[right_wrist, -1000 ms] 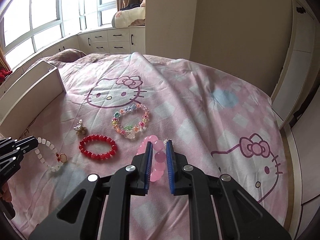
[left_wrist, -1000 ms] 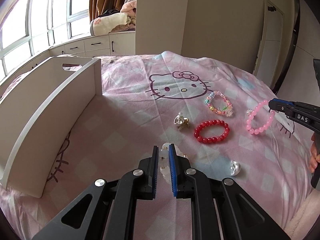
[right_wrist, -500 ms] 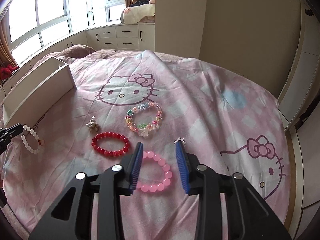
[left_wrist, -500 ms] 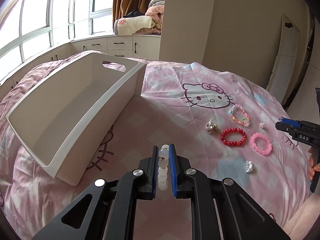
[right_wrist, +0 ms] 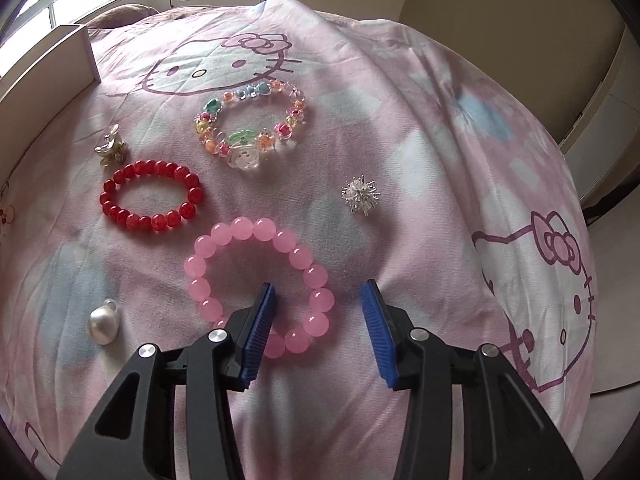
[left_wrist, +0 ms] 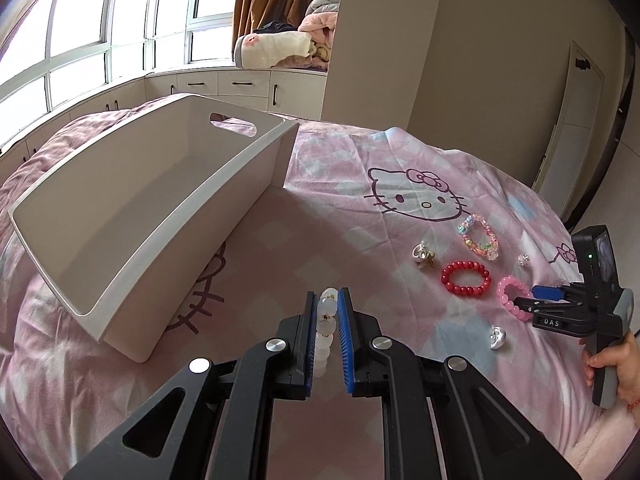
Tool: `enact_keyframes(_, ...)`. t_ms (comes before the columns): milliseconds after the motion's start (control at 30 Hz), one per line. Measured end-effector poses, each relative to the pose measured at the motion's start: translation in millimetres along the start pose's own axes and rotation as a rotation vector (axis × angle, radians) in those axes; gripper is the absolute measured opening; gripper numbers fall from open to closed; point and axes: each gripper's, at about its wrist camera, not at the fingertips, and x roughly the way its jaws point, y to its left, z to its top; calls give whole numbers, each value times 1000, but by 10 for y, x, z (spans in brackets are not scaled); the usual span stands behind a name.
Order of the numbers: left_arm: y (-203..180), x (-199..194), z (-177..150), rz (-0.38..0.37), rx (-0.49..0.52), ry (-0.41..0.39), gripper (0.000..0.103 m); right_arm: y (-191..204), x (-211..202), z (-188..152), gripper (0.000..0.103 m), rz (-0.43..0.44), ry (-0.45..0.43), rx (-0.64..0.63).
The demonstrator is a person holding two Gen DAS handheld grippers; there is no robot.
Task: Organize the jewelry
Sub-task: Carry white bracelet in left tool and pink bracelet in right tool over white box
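My left gripper (left_wrist: 324, 300) is shut on a white bead bracelet (left_wrist: 325, 320), held above the pink bedspread just right of the white box (left_wrist: 188, 216). The pink bead bracelet (right_wrist: 240, 228) lies flat on the bed. My right gripper (right_wrist: 318, 285) hangs low over it, its jaws closing: the left finger stands inside the ring and the right finger outside it. The ring's right side lies between the pads, which do not press it. The left wrist view shows the right gripper (left_wrist: 528, 296) at the pink bracelet (left_wrist: 508, 284), held by a hand.
On the bed lie a red bead bracelet (right_wrist: 152, 216), a multicoloured bracelet (right_wrist: 248, 120), a gold charm (right_wrist: 110, 150), a spiky silver piece (right_wrist: 360, 194) and a silver bead piece (right_wrist: 102, 322). The bed edge drops off at the right. A wall and window cabinets stand behind.
My right gripper opened, left the pink bracelet on the bed and sank close over it. My left gripper moved with the white bracelet from the bed towards the box.
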Motion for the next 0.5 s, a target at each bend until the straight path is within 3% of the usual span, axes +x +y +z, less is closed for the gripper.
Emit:
enact_keyframes(100, -33, 28, -50, 8, 15, -1, 16, -13, -15, -37, 42, 24, -21, 9)
enact_keyframes(133, -38, 43, -64, 1, 7, 1, 16, -12, -32, -54, 37, 33, -31, 10)
enact_keyframes(200, -47, 59, -83, -8, -5, 2, 16, -8, -82, -92, 12, 30, -44, 12)
enact_keyframes(367, -89, 21, -100, -37, -3, 11, 10, -46, -267, -150, 12, 28, -87, 44)
enact_keyframes(467, -95, 42, -150, -11, 20, 43, 9, -114, -446, -126, 12, 53, -149, 81)
enact_keyframes(500, -75, 89, -179, 25, 27, 65, 14, -129, -513, -113, 12, 60, -172, 92)
